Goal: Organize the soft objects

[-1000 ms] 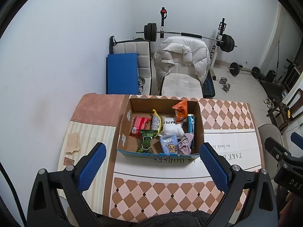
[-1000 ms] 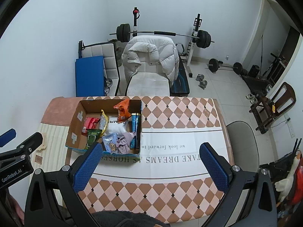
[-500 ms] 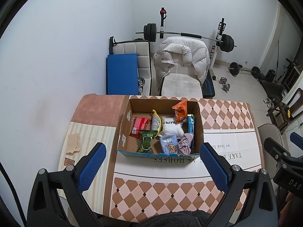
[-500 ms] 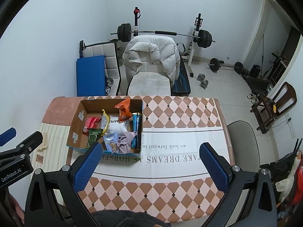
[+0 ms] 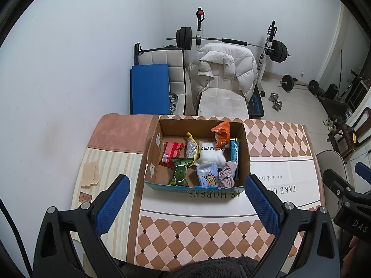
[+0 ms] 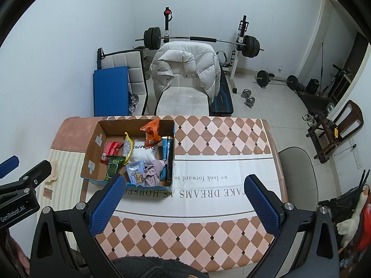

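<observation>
An open cardboard box [image 5: 246, 153] stands on the table and shows in the right wrist view [image 6: 92, 148] too. It holds a white sock [image 5: 212, 154], a crumpled lilac cloth [image 5: 228, 173], a pale blue pack with a bear [image 5: 207, 176], a green packet [image 5: 180, 170], a red packet [image 5: 171, 151], an orange snack bag [image 5: 221, 133] and a blue tube [image 5: 234, 149]. My left gripper [image 5: 185, 205] is open and empty, high above the table in front of the box. My right gripper [image 6: 184, 205] is open and empty, above the table to the right of the box.
The table [image 6: 220, 139] has a checked cloth with printed text. A beige paper scrap [image 5: 89, 173] lies at its left. Behind it stand a chair with a white puffer jacket [image 5: 222, 69], a blue mat [image 5: 149, 90] and a barbell rack. A grey chair [image 6: 299, 173] is at the right.
Both grippers have drifted very slightly; the box sits a touch lower and to the right in the right wrist view. Nothing was taken or let go.
</observation>
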A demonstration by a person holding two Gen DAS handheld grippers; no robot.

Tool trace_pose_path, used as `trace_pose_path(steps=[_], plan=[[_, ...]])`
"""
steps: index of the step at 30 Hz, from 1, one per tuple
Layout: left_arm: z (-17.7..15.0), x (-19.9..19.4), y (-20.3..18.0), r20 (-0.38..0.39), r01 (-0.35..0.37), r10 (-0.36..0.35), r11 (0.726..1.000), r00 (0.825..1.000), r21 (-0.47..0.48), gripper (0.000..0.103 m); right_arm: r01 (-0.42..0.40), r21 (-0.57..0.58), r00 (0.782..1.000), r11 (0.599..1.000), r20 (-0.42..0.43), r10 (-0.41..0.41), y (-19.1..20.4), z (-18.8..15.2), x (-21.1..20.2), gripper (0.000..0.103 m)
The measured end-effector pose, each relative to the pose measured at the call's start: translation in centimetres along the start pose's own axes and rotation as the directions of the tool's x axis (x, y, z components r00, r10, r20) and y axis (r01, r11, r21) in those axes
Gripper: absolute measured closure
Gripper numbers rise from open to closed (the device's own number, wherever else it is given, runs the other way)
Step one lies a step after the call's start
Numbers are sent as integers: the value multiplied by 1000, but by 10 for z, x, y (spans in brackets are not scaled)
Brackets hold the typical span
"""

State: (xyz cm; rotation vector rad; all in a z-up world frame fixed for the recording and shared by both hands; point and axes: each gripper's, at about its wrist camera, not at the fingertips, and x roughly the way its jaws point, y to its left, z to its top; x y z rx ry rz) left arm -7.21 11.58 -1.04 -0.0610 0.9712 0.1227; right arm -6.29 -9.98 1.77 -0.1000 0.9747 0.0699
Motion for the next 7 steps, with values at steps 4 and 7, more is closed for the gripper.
trace_pose_path(steps=[4,7], plan=[[-1,0,3,7,-3,3,1000,1000,-3,2,-2,0,1000,1000,0,2,1,-1,0,0],[-1,0,5,11,2,-2,1000,1000,-7,2,-5,4,1000,1000,-1,5,1,-2,1,0]])
